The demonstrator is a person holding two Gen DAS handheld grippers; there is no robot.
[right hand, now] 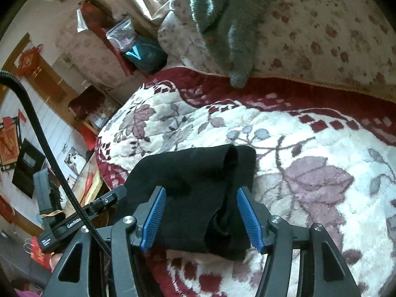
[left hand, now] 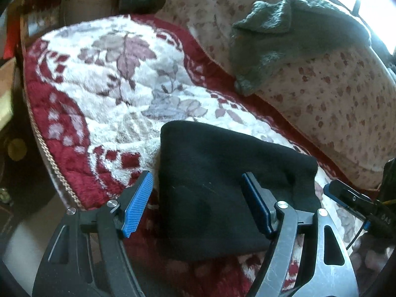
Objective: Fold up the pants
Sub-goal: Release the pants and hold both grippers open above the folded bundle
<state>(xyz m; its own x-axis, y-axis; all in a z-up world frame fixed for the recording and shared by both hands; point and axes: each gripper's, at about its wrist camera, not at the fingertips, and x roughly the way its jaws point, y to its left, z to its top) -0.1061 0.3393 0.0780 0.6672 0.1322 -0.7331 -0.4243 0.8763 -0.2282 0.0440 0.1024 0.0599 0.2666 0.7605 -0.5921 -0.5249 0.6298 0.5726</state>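
the left gripper [left hand: 198,203] stands wide open over the near left part of the folded black pants [left hand: 217,188], gripping nothing; the pants lie flat on the floral blanket [left hand: 99,74]; the right gripper [right hand: 200,217] straddles them, pads apart, also empty

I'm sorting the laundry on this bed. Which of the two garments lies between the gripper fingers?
The black pants, folded on the red-and-white floral blanket. The grey knitted garment lies farther back, draped over the spotted bedding.
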